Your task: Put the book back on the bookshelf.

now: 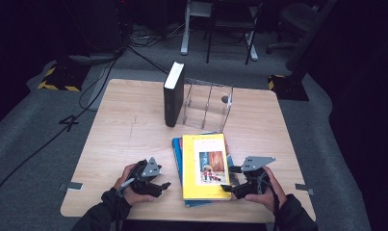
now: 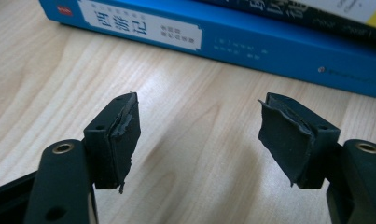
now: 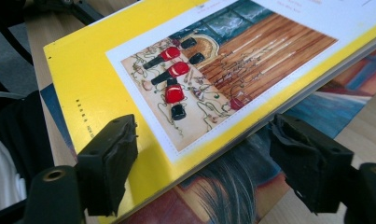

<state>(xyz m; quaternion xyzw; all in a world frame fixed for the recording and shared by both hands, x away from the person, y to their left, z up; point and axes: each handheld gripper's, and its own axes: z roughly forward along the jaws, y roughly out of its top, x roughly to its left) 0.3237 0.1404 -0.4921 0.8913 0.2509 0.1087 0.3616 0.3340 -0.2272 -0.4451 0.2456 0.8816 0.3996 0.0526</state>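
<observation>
A yellow book (image 1: 205, 166) lies on a blue book (image 1: 177, 153) near the table's front edge. My right gripper (image 1: 229, 178) is open at the yellow book's right edge. In the right gripper view, that gripper (image 3: 204, 144) has one jaw over the yellow cover (image 3: 97, 79) and the other beside the edge, above the lower book's painted cover (image 3: 232, 196). My left gripper (image 1: 162, 185) is open just left of the stack and holds nothing. In the left gripper view, my left gripper (image 2: 199, 135) faces the blue book's spine (image 2: 251, 39) over bare wood.
A thick black book (image 1: 174, 94) stands upright at the back middle of the wooden table (image 1: 124, 125). A clear acrylic divider stand (image 1: 207, 103) is right beside it. Cables and chair legs lie on the floor beyond the table.
</observation>
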